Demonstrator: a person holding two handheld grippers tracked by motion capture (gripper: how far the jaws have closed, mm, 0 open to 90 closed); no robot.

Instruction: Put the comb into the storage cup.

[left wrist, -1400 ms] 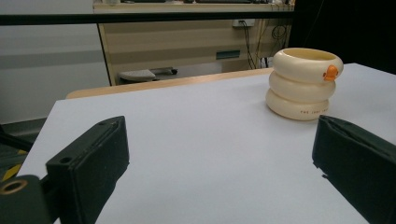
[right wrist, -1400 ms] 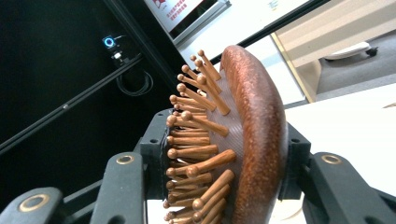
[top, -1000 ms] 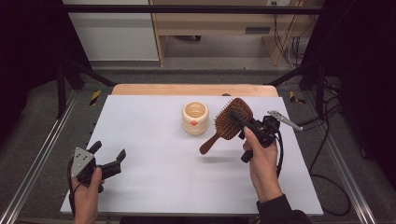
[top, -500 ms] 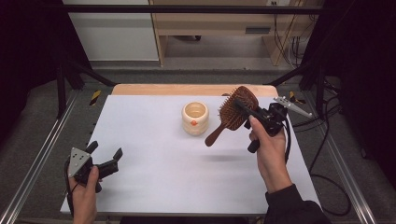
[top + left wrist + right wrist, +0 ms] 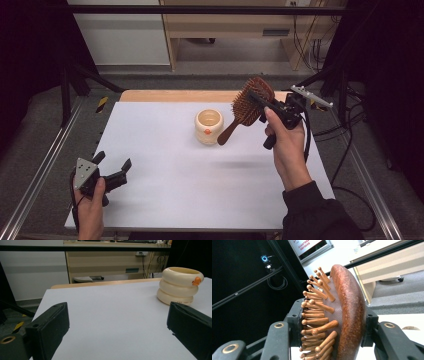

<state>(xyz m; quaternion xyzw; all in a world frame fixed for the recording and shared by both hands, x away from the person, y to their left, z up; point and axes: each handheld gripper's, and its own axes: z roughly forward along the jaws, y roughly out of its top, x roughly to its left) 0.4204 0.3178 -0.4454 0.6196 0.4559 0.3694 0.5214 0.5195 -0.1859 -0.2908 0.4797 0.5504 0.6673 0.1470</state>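
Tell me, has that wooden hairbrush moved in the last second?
Yes. In the high view the wooden hairbrush, clamped in the right gripper, has risen: its head was level with the cream ringed cup and now stands above it, against the table's far edge.

No lettering I can make out with certainty. A white sign (image 5: pixel 310 246) with red characters sits behind my hairbrush (image 5: pixel 347 315) in the right gripper view, too cropped to read. Small dark print runs along the cream ringed cup (image 5: pixel 178 285)'s bottom ring, too tiny to read.
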